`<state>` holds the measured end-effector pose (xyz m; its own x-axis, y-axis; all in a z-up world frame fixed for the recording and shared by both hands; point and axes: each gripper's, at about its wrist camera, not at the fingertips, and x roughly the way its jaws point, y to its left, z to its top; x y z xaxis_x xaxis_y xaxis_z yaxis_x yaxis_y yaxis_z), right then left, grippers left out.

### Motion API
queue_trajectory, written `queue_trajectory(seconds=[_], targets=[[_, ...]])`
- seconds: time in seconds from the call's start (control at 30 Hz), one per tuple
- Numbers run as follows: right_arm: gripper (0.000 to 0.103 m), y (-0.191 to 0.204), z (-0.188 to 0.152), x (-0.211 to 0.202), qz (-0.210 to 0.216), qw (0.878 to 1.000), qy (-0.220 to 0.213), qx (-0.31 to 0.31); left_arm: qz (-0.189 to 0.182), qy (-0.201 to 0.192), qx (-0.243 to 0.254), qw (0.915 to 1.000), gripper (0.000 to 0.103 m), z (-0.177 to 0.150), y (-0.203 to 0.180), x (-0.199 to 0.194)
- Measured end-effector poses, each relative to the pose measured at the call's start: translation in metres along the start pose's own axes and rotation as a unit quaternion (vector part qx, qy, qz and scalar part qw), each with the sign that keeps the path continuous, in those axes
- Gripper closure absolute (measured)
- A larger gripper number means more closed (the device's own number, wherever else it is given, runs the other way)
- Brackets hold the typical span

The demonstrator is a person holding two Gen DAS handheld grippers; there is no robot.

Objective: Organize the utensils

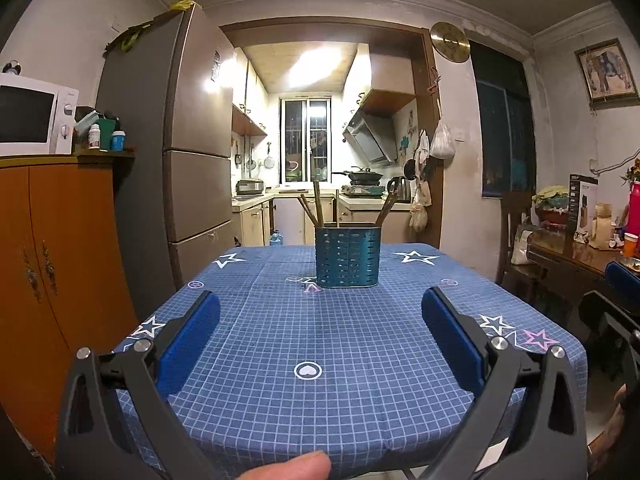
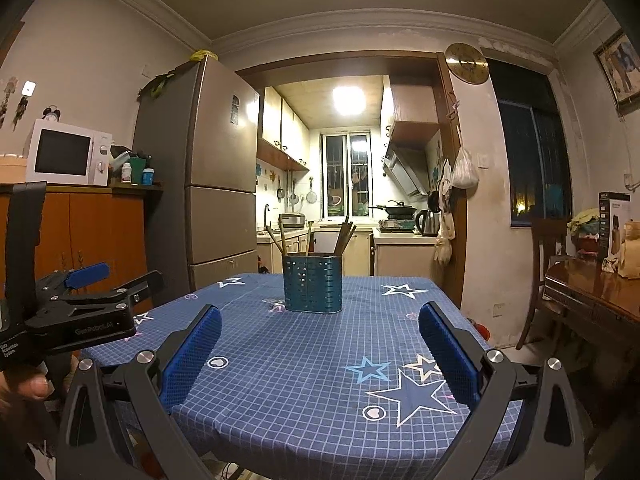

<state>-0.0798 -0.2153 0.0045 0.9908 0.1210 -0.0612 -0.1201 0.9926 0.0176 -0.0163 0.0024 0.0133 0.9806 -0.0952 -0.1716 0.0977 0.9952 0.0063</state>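
The left gripper [image 1: 320,332] was held level with its jaws spread wide and nothing between them. The right gripper [image 2: 320,344] was likewise wide open and empty. A fingertip [image 1: 292,467] showed at the near edge beneath the left gripper.

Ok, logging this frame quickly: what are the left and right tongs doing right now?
Left tongs: open, holding nothing, above the tablecloth.
Right tongs: open, holding nothing.

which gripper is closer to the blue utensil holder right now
Roughly level, too close to call. The open left gripper and open right gripper both hover over the table's near edge, with the utensil holder ahead.
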Motion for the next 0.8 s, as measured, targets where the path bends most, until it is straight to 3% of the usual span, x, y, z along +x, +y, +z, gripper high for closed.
queue_trajectory(seconds=[0.8], targets=[[0.005, 0.0065, 0.0009, -0.0057, 0.000, 1.000, -0.011, -0.009, 0.004, -0.003, -0.003, 1.0000, 0.006, -0.0038, -0.0016, -0.0084]])
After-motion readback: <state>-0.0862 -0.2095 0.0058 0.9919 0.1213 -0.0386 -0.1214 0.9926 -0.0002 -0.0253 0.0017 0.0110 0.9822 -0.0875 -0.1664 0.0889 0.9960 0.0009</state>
